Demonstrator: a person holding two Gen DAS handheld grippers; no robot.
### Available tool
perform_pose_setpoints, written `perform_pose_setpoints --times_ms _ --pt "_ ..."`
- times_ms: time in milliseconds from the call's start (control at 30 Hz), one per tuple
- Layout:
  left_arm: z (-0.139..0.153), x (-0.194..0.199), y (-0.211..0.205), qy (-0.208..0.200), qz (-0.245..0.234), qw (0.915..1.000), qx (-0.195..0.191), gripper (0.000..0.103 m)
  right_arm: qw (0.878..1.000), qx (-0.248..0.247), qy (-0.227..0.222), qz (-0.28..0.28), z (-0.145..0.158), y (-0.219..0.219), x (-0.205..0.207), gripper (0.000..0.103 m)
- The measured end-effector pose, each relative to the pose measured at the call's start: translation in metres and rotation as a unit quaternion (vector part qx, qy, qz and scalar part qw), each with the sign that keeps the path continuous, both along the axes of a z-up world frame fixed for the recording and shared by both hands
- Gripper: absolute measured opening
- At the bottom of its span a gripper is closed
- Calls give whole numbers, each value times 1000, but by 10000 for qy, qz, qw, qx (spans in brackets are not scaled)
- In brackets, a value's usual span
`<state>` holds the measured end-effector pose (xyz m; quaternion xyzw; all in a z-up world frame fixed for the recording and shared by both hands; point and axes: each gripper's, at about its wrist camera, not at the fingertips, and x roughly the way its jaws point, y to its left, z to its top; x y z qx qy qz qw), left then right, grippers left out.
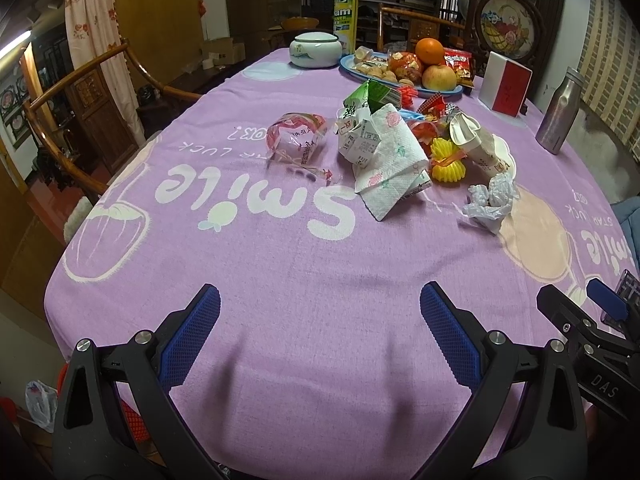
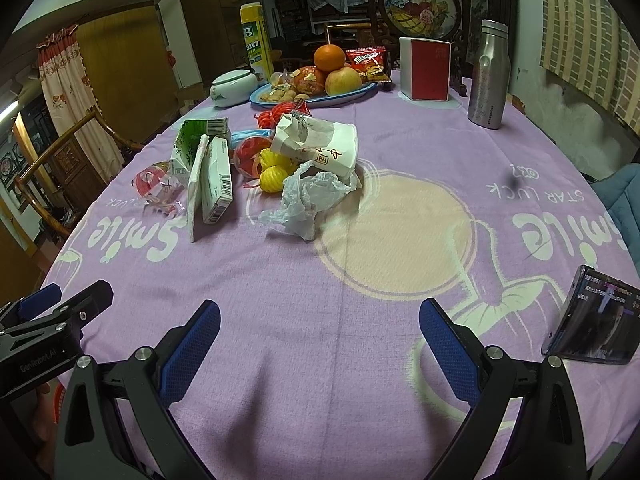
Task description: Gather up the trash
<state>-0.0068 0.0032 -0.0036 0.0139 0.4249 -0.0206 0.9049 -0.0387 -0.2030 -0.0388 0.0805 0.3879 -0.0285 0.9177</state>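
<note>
Both jaws stand spread wide with nothing between them: the left gripper [image 1: 320, 308] and the right gripper [image 2: 320, 320] hover side by side over the near edge of the purple tablecloth [image 1: 280, 280], each showing blue ribbed pads.

The trash lies heaped in the middle of the table, well apart from both grippers. In the pile are a crumpled white plastic bag [image 2: 308, 196] nearest the right gripper, a squashed paper cup [image 2: 320, 144] just behind and touching it, a yellow ridged plastic piece [image 2: 274, 172], a flattened green-and-white carton [image 2: 200, 152] with a printed napkin [image 1: 388, 160] draped over it, and, slightly to the left, a clear wrapper with red print [image 1: 298, 140].

Behind the pile sits a blue plate [image 1: 452, 90] of fruit and snacks, with a white lidded jar [image 1: 316, 48] and a yellow spray can [image 1: 346, 0] beside it. A red-and-white box [image 2: 426, 68] and a steel bottle [image 2: 490, 76] stand far right. A phone [image 2: 592, 320] leans just beside the right gripper. Bare cloth lies between the grippers and the heap.
</note>
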Motion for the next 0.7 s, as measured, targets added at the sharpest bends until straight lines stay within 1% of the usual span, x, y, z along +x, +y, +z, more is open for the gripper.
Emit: perform_pose_setpoints --times_ms 700 --pt "-1 -1 -2 3 -3 10000 1 96 10000 10 20 2 -3 1 -2 97"
